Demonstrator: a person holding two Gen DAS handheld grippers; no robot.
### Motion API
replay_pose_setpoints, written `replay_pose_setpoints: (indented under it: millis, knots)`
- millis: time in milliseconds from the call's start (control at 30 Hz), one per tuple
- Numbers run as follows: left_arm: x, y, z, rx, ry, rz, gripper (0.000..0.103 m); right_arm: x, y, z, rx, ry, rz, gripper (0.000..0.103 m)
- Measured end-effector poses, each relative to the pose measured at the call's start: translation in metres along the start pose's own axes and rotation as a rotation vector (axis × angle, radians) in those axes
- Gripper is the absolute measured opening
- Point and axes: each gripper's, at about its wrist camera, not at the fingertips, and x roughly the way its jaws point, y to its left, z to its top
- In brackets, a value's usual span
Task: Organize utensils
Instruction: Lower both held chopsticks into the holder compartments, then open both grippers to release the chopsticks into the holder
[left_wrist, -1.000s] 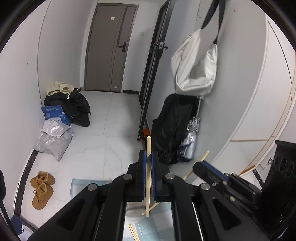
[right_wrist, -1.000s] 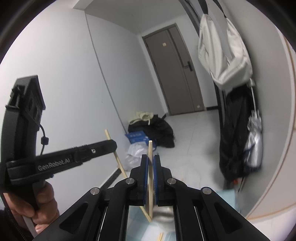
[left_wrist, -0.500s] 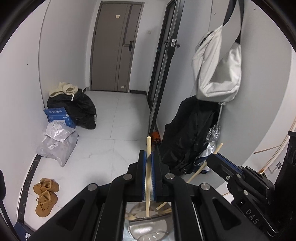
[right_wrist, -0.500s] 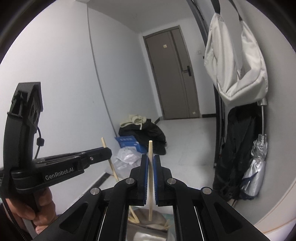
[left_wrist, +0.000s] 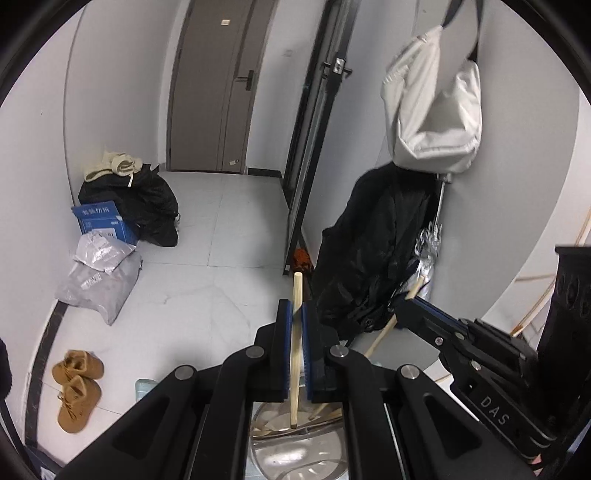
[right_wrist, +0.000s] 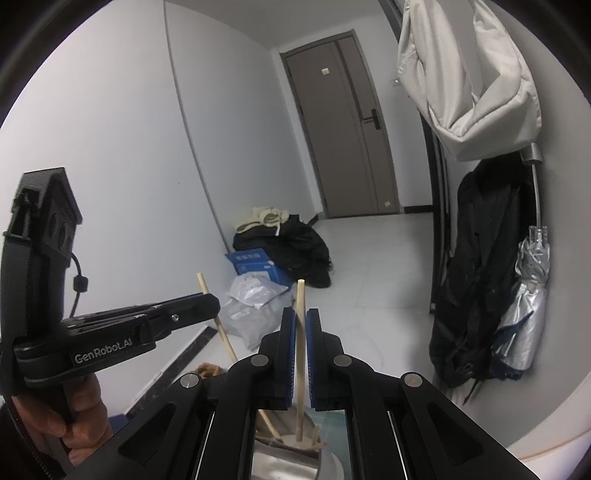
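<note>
In the left wrist view my left gripper (left_wrist: 295, 306) is shut on an upright wooden chopstick (left_wrist: 294, 362). Its lower end hangs over the mouth of a steel utensil holder (left_wrist: 295, 456) with other chopsticks in it. To the right, my right gripper (left_wrist: 400, 306) is shut on a second, tilted chopstick (left_wrist: 380, 336) that slants down toward the same holder. In the right wrist view the right gripper (right_wrist: 301, 314) pinches its chopstick (right_wrist: 300, 369) above the holder (right_wrist: 284, 461). The left gripper (right_wrist: 212, 304) comes in from the left with its chopstick (right_wrist: 227, 339).
A light blue mat (left_wrist: 146, 386) lies under the holder. A hand (right_wrist: 74, 417) grips the left tool. On the floor are brown shoes (left_wrist: 75, 387), grey parcels (left_wrist: 99, 277) and a blue box (left_wrist: 99, 218). A black coat (left_wrist: 373, 258), an umbrella (right_wrist: 528, 302) and a white bag (left_wrist: 432, 110) hang at right.
Both grippers have come down and forward toward the steel holder, which now shows larger at the bottom of both views. The chopsticks stay clamped and their lower ends now reach its mouth.
</note>
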Motion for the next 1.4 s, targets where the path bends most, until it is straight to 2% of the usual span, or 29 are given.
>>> replay_pose_setpoints:
  millis: [333, 567, 733, 867, 967, 1033, 1100, 1167, 1233, 1300, 1400]
  knots:
    - [0.007, 0.003, -0.016, 0.026, 0.039, 0.022, 0.001, 0.007, 0.006, -0.025, -0.027, 0.049, 0.034, 0.005]
    - [0.010, 0.008, -0.027, -0.001, 0.073, 0.009, 0.001, 0.007, 0.009, -0.040, -0.034, 0.074, 0.044, 0.005]
    - [0.008, 0.012, -0.032, -0.022, 0.086, 0.031, 0.002, 0.009, 0.009, -0.050, -0.044, 0.116, 0.047, 0.008]
    - [0.001, 0.014, -0.036, -0.029, 0.096, 0.052, 0.004, -0.001, 0.008, -0.054, -0.024, 0.115, 0.038, 0.010]
    - [-0.008, 0.011, -0.040, -0.019, 0.091, 0.076, 0.019, -0.012, 0.009, -0.057, -0.026, 0.100, 0.027, 0.019]
    - [-0.015, 0.009, -0.042, -0.017, 0.080, 0.086, 0.040, -0.023, 0.009, -0.059, -0.020, 0.085, 0.010, 0.026]
    - [-0.025, 0.005, -0.046, -0.011, 0.057, 0.102, 0.053, -0.035, 0.010, -0.059, -0.011, 0.066, -0.001, 0.033]
    - [-0.034, 0.002, -0.048, -0.004, 0.032, 0.113, 0.056, -0.045, 0.012, -0.059, -0.005, 0.054, -0.009, 0.036]
    - [-0.041, -0.001, -0.051, 0.002, 0.023, 0.131, 0.064, -0.058, 0.014, -0.060, -0.002, 0.035, -0.020, 0.039]
    - [-0.048, -0.004, -0.054, 0.000, 0.016, 0.151, 0.069, -0.069, 0.016, -0.061, -0.003, 0.021, -0.037, 0.046]
    - [-0.059, -0.004, -0.060, -0.020, -0.002, 0.155, 0.070, -0.086, 0.021, -0.064, 0.002, -0.001, -0.052, 0.057]
